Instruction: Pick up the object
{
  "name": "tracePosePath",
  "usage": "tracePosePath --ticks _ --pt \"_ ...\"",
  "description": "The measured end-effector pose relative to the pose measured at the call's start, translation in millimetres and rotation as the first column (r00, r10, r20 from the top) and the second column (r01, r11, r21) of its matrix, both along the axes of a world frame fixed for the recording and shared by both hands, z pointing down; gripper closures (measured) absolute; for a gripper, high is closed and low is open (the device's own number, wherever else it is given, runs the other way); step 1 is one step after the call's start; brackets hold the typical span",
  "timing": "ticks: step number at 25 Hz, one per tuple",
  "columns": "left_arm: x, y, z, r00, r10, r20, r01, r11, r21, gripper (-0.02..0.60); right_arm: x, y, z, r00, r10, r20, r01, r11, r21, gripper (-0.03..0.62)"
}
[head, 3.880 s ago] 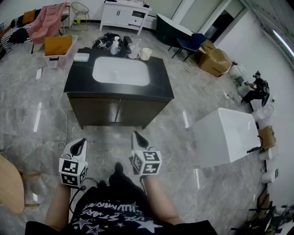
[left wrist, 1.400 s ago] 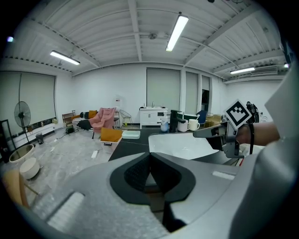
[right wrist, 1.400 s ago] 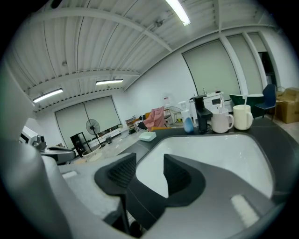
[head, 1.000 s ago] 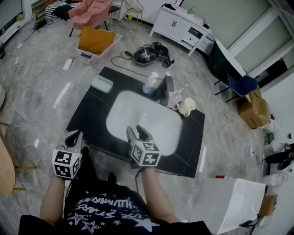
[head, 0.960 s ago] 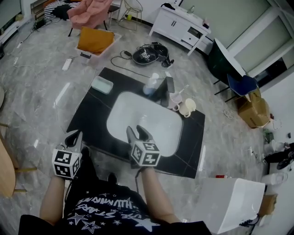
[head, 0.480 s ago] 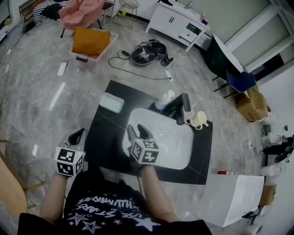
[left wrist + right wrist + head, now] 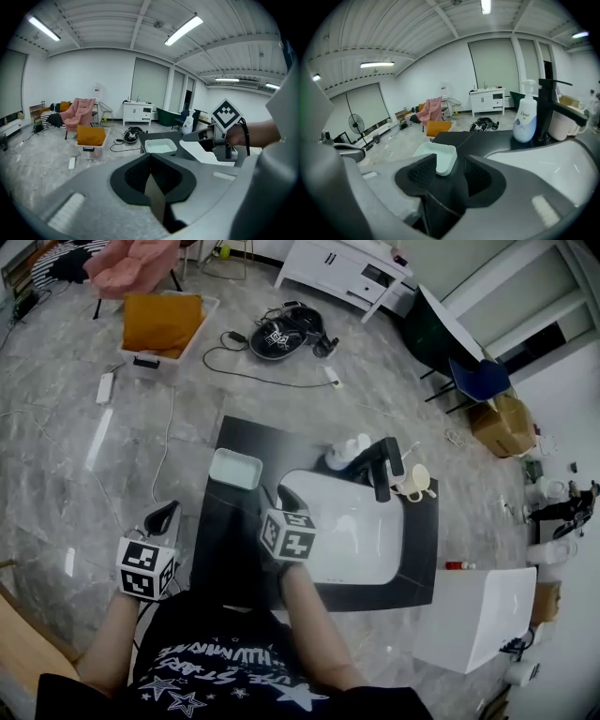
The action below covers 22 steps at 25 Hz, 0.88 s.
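Right tongs (image 7: 450, 171): jaws parted with nothing between them; the white tray (image 7: 439, 158) shows beyond the gap, so it is probably the object to lift.
Left tongs (image 7: 151, 164): jaws pressed together, empty, seemingly not needed for this pick.
Object place: white tray lies flat on the desk (image 7: 234, 531), left of the sink basin (image 7: 352, 540), apart from both tongs.
Right arm pose: extends forward over the desk's front, aimed at the tray.
Left arm pose: low, off the desk's left edge.
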<state>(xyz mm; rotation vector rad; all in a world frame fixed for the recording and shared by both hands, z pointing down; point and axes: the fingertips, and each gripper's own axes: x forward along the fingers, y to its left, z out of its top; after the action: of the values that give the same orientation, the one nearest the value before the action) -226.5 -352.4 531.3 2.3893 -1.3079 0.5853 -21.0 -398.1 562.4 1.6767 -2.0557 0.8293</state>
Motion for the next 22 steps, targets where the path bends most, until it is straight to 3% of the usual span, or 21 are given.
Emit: tracePosePath --ticks 10,22 --pt "-10 -36 23 0.997 0.076 -0.024 -0.077 0.996 -0.044 0.572 -13 -34 34 0.995 0.076 -0.067 -0.082 0.992 -0.092 0.41" --pt "-5 -43 43 0.991 0.126 -0.038 -0.129 0.987 -0.094 0.572 -6 -44 59 0.985 0.113 -0.129 -0.135 0.975 -0.177 0.489"
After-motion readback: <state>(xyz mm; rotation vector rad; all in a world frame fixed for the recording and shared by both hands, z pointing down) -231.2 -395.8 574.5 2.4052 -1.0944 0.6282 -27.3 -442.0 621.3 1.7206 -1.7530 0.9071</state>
